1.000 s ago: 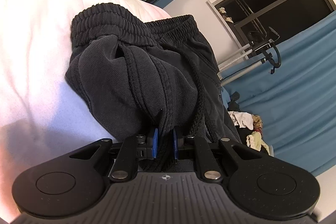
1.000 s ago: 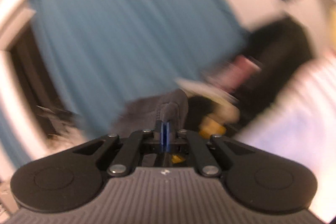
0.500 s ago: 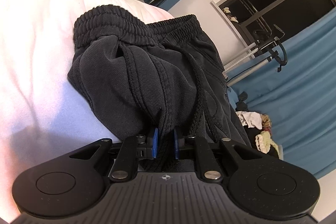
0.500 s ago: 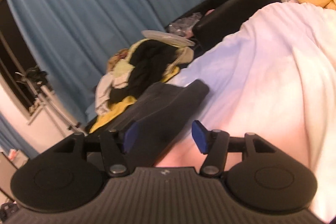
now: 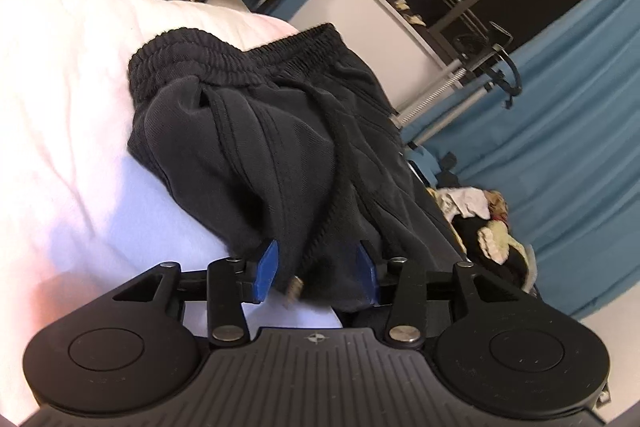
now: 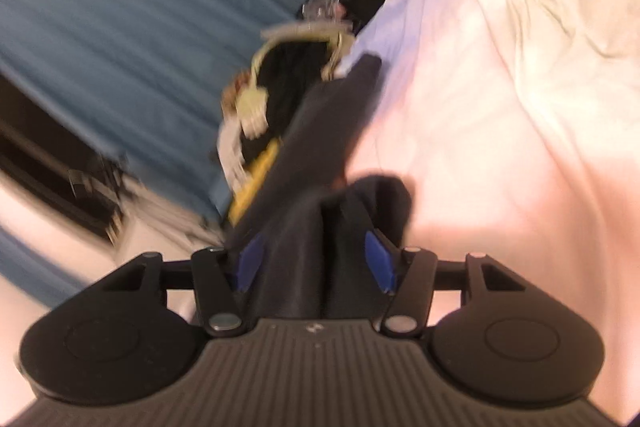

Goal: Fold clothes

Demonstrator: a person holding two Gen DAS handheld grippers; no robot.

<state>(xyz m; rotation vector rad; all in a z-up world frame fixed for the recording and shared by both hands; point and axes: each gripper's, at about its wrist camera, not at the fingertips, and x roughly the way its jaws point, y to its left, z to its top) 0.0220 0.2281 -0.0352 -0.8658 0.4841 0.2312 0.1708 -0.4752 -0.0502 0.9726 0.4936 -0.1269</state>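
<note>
We see the left tool (image 5: 316, 269) with its jaws about half apart; they have just been opening. A fold of the black trousers (image 5: 256, 131) and the end of their drawstring (image 5: 294, 287) hang between the blue pads (image 5: 267, 269), but the pads do not press on the cloth. The rest of the garment lies ahead of this tool on the white bed cover (image 5: 60, 107), with the elastic waistband (image 5: 224, 51) at the far end.

The right tool (image 6: 316, 261) is also about half open. Its jaws opened a moment ago and now stand unchanged. Dark cloth, one leg of the trousers (image 6: 320, 155) as we judge, runs between its pads and away ahead of it, along the edge of the bed. This view is blurred, so we cannot tell if a pad touches the cloth.

We think these things could go wrong from here:

- The leg lies close to the edge of the bed. With no grip on it, it could slide off toward the heap of clothes (image 6: 256, 107) beside the bed.
- If the left tool draws back now, the drawstring could catch on a pad and pull the fold open.
- If either tool closes again where it is, it could pinch only the drawstring or one layer, and the fold would come out uneven.
- The waistband is bunched, so a fold made over it could stay thick and crooked.
</note>
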